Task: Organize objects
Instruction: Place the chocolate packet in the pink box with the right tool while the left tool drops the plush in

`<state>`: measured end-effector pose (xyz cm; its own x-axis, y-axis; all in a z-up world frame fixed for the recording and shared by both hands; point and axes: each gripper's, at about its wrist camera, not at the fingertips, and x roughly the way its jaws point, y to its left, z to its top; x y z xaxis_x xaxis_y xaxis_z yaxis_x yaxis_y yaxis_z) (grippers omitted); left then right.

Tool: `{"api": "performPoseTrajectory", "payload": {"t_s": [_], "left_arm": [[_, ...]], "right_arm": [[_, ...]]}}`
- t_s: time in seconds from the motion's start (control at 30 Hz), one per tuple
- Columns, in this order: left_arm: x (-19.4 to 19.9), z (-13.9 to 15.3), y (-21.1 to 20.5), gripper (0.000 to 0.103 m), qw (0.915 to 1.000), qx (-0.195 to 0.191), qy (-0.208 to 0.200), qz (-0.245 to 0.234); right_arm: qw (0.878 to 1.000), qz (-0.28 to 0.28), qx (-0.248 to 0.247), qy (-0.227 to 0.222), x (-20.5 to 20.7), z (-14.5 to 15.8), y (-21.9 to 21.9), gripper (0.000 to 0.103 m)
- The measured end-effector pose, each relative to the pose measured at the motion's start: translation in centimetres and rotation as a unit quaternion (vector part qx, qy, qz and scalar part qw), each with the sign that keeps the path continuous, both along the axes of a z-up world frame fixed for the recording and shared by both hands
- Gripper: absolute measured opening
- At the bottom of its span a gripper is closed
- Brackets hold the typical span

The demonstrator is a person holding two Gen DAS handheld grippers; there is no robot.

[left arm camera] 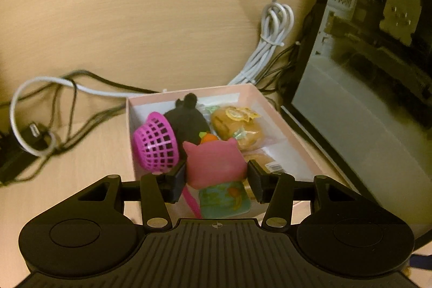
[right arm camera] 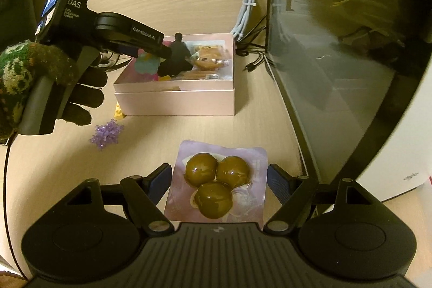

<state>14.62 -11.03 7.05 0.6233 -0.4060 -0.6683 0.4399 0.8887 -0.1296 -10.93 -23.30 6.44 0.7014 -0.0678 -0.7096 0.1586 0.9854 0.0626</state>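
Two jobs run together: the left gripper [left arm camera: 216, 177], closed on the pink cat toy [left arm camera: 214, 162], should lower it into the pink box [left arm camera: 286, 123] before letting go, while the open right gripper [right arm camera: 219, 181] squares up around the packet of brown balls [right arm camera: 216, 184].

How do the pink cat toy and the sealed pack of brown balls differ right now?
The pink cat toy is soft, held upright between the left gripper fingers over the pink box; the pack of brown balls is flat and glossy, lying on the desk. The toy is gripped; the pack lies loose between the open right gripper fingers. Each sits between a gripper's fingers.
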Motion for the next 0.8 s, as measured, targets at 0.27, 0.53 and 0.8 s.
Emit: {"api": "performPoseTrajectory", "payload": {"t_s": [0.27,0.53,0.8], "left_arm": [[-0.1,-2.1,0.8,0.053,0.9998,-0.004,0.011,0.018],[-2.6,0.6,10.0,0.053,0.9745,-0.185,-0.02,0.126],[-9.4,-2.9,17.6,0.053,0.9765,-0.12,0.024,0.178]], "right_arm": [[1.0,0.005,0.001,0.011,0.3,-0.6,0.2,0.078],[1.0,0.008,0.0,0.008,1.5,-0.4,0.1,0.078],[0.992,0.056,-0.056,-0.097,8.9,5.2,1.6,0.078]]}}
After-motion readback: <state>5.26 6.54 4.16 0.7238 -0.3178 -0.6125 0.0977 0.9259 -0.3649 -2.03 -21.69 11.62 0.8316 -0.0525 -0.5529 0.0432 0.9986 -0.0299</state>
